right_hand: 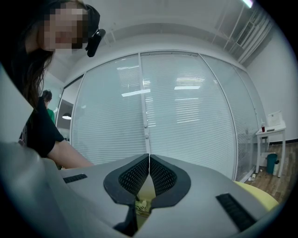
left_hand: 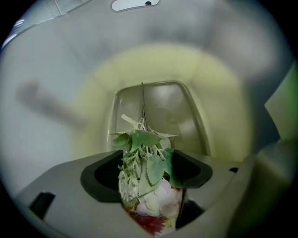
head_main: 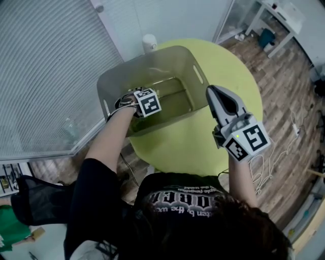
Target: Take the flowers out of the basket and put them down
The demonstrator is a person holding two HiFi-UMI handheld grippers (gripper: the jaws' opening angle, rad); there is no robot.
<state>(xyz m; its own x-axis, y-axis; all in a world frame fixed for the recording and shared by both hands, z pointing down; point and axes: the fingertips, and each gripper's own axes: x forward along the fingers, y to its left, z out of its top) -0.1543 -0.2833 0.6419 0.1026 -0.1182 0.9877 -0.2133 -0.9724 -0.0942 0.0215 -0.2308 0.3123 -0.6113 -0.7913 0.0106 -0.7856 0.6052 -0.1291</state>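
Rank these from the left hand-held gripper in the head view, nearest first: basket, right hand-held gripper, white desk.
1. basket: surrounds the left hand-held gripper.
2. right hand-held gripper: raised at right.
3. white desk: far top-right corner.
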